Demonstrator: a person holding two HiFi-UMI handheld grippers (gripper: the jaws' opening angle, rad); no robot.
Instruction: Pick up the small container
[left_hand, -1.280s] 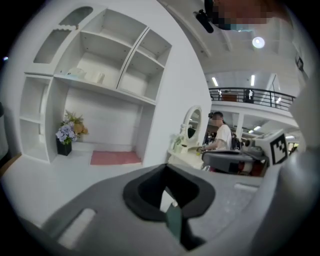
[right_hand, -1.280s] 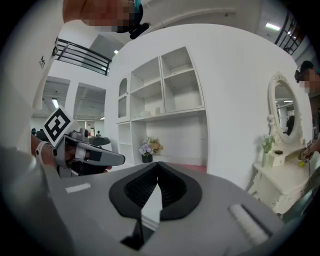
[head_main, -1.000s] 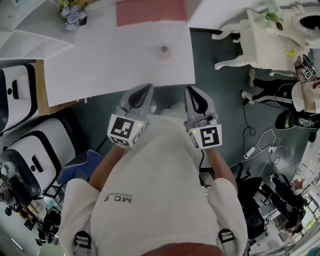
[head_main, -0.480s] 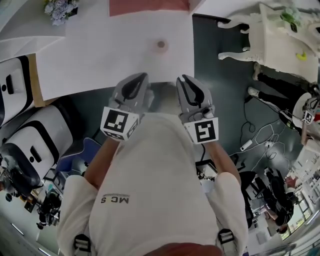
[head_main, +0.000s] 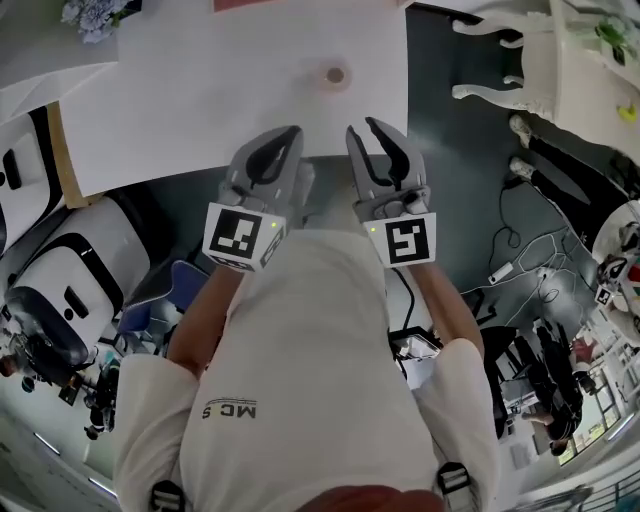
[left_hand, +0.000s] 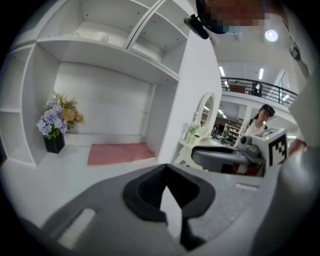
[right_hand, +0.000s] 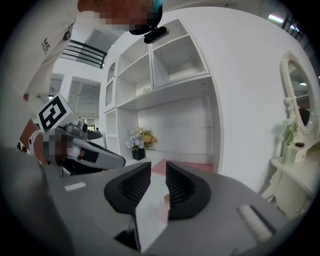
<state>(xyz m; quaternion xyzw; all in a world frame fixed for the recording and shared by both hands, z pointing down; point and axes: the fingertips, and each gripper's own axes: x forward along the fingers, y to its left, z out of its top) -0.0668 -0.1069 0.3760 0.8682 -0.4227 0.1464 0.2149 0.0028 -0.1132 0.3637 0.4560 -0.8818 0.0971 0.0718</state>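
Note:
The small container (head_main: 335, 75), a round pinkish cup with a dark top, stands alone on the white table (head_main: 200, 90). Both grippers hover side by side at the table's near edge, short of the cup. My left gripper (head_main: 291, 134) is shut with nothing in it, and its jaws meet in the left gripper view (left_hand: 165, 168). My right gripper (head_main: 363, 128) is opening. Its pads stand apart with only air between them (right_hand: 158, 167). Through that gap the container (right_hand: 166, 199) shows far ahead on the table.
A pot of flowers (head_main: 95, 14) and a pink mat (head_main: 300, 4) lie at the table's far side. White ornate furniture (head_main: 540, 70) stands to the right, white machines (head_main: 40, 300) to the left, and cables (head_main: 520, 260) run over the dark floor. A person (left_hand: 261, 119) stands beyond.
Both grippers have moved forward to the table's near edge, closer to the container. The right gripper's jaws have parted; the left stays shut.

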